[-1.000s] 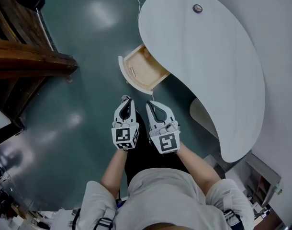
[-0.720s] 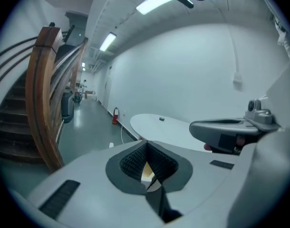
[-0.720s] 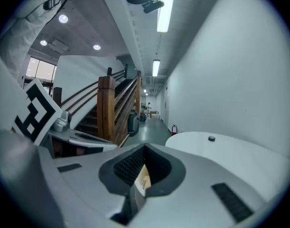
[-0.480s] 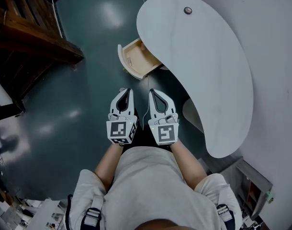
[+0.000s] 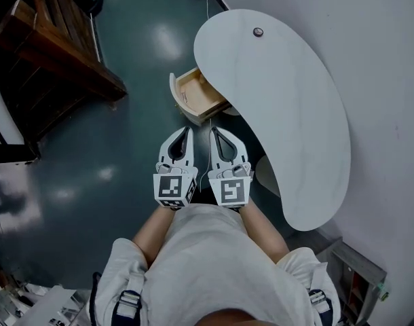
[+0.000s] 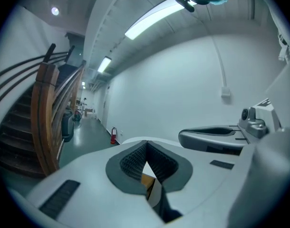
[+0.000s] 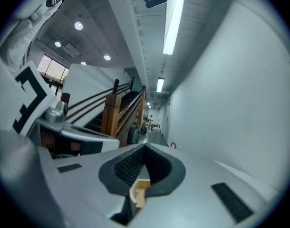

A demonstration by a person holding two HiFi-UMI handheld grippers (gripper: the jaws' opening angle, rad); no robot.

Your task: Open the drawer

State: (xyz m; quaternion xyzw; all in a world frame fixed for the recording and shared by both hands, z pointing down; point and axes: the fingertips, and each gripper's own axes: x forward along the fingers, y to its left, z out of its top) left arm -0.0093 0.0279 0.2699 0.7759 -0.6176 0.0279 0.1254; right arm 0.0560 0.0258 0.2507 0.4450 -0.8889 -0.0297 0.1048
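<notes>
The light wooden drawer (image 5: 199, 95) stands pulled out from under the left edge of the white kidney-shaped table (image 5: 295, 114); it looks empty inside. My left gripper (image 5: 185, 132) and right gripper (image 5: 213, 130) are side by side in front of my chest, short of the drawer and touching nothing. Both are shut with nothing between the jaws. In the left gripper view the left gripper (image 6: 146, 145) points almost level, and a sliver of the drawer (image 6: 148, 179) shows through the gap behind its tips. The right gripper (image 7: 144, 149) shows the drawer (image 7: 141, 192) the same way.
A wooden staircase (image 5: 58, 53) rises at the left over the dark green floor (image 5: 112, 155). A small dark round fitting (image 5: 258, 32) sits on the table top. A white wall (image 5: 370, 60) runs behind the table. A red fire extinguisher (image 6: 113, 136) stands down the corridor.
Both grippers have risen toward the head camera and stayed shut, side by side. The view has pulled up and away, so drawer and table look smaller. The drawer stays open.
</notes>
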